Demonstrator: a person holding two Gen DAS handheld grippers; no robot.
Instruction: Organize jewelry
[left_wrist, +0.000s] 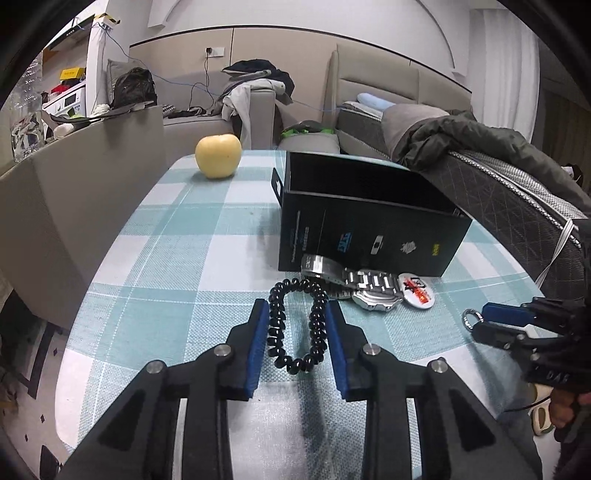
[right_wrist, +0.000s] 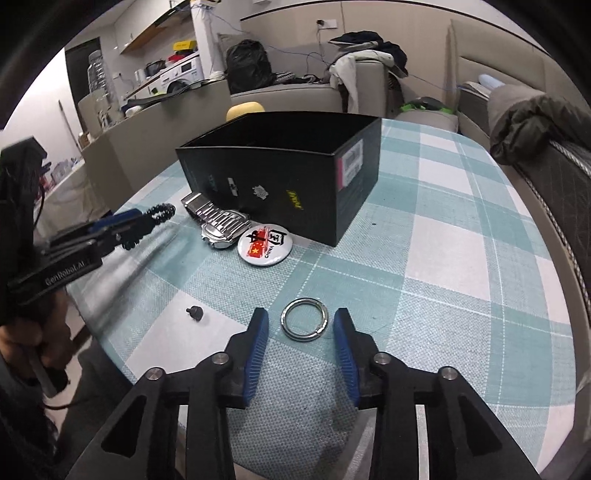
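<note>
A black bead bracelet (left_wrist: 297, 325) lies on the checked tablecloth between the open fingers of my left gripper (left_wrist: 297, 314); the pads sit close beside it, not squeezing it. A silver metal ring (right_wrist: 304, 319) lies flat between the open fingers of my right gripper (right_wrist: 301, 323). A steel watch (left_wrist: 354, 286) and a round China badge (left_wrist: 415, 290) lie against the front of an open black box (left_wrist: 365, 229). In the right wrist view the box (right_wrist: 295, 173), watch (right_wrist: 218, 225), badge (right_wrist: 266, 243), bracelet (right_wrist: 157, 218) and left gripper (right_wrist: 133, 227) show.
A yellow apple (left_wrist: 218, 155) stands at the table's far end, left of the box. A small black screw (right_wrist: 192, 312) lies near the left table edge. A grey bench (left_wrist: 74, 177) runs along the left; a mattress with a dark coat (left_wrist: 480, 147) is on the right.
</note>
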